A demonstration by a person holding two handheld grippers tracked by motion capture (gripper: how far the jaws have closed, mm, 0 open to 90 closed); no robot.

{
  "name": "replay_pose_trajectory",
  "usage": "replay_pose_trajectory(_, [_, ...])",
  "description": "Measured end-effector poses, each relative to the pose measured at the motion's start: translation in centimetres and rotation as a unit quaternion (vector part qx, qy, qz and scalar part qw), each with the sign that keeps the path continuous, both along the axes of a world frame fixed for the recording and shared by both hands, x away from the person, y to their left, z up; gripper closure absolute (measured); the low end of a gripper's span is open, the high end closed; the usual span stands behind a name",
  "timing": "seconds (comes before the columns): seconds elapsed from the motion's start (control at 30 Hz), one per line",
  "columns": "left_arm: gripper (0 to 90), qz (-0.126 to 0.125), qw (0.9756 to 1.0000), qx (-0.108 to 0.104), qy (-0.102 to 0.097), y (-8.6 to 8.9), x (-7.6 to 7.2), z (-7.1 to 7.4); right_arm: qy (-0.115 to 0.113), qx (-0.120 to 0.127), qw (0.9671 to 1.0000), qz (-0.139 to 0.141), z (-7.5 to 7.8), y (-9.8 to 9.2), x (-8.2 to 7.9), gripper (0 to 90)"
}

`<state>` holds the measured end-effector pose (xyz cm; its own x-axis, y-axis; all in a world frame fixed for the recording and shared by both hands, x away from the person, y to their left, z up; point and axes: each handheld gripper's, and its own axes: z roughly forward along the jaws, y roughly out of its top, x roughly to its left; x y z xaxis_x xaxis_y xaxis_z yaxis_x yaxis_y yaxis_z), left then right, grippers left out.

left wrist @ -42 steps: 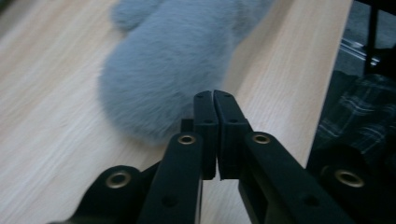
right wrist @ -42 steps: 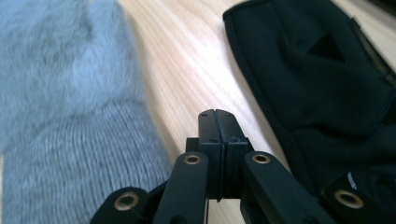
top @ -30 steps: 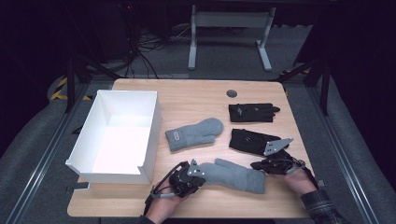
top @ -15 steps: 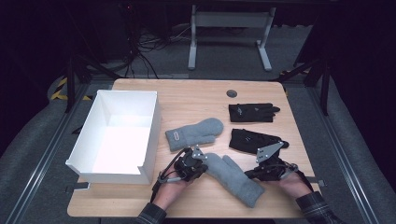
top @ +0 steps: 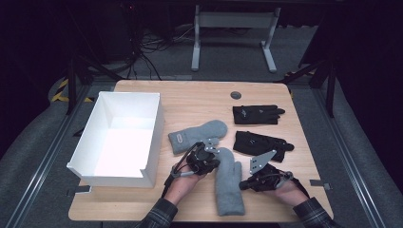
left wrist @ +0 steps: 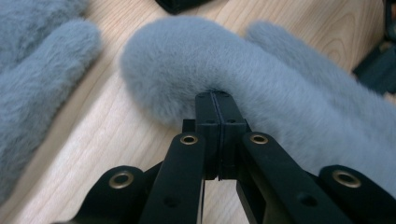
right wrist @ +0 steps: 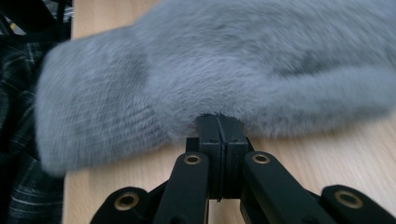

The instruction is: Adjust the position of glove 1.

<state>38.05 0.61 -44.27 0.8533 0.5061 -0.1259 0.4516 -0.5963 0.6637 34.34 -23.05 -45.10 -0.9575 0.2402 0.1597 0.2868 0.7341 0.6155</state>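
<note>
A fluffy grey mitten (top: 229, 190) lies lengthwise near the table's front edge, its ribbed cuff toward the person. My left gripper (top: 216, 161) is shut on the mitten's rounded top end at its left edge; in the left gripper view the closed jaws (left wrist: 215, 95) bite into the fur of the mitten (left wrist: 280, 93). My right gripper (top: 241, 185) is shut on the mitten's right edge; in the right gripper view its tips (right wrist: 218, 119) sink into the mitten (right wrist: 233, 60) near the cuff. A second grey mitten (top: 197, 135) lies just behind the first.
A white open box (top: 142, 164) stands at the left. Two black gloves (top: 256, 114) (top: 261, 142) lie at the right, with a small dark disc (top: 235, 95) farther back. A plaid sleeve (right wrist: 23, 93) is beside the cuff. Bare wood (top: 199, 104) lies behind the mittens.
The held mitten has swung from lying crosswise to lying lengthwise, cuff toward the front edge. The left gripper moved back and right; the right gripper moved left and forward.
</note>
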Motion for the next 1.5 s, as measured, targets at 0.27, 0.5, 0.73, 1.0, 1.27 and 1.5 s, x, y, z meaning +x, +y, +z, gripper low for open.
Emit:
replay_pose_trajectory(0.27, [90.0, -0.019, 0.9997, -0.011, 0.006, -0.8, 0.0, 0.2, -0.003, 0.009, 0.9995, 0.031, -0.1, 2.6, -1.0, 90.0])
replay_pose_trajectory(0.5, [90.0, -0.028, 0.9996, -0.009, 0.005, -1.2, -0.3, 0.3, -0.017, 0.019, 0.9982, 0.054, -0.2, 5.0, -1.7, 90.0])
replay_pose_trajectory(0.73, [90.0, -0.015, 0.9994, -0.031, -0.002, 0.1, -0.5, 1.6, -0.026, 0.031, 0.9984, 0.04, 0.4, 4.0, -1.9, 83.7])
replay_pose_trajectory(1.0, [90.0, -0.045, 0.9984, -0.033, -0.005, -1.0, -1.9, 2.3, -0.05, 0.043, 0.9967, -0.046, 1.1, -1.2, -1.8, 60.4])
replay_pose_trajectory(1.27, [90.0, -0.036, 0.9992, 0.016, 0.007, -1.9, -0.9, -0.8, -0.089, 0.04, 0.9864, -0.133, 0.7, -5.4, -2.3, 33.3])
replay_pose_trajectory(1.5, [85.3, -0.039, 0.9991, 0.013, -0.002, -1.7, -1.0, -0.1, -0.112, 0.027, 0.9758, -0.186, -0.2, -7.6, -2.0, 19.5])
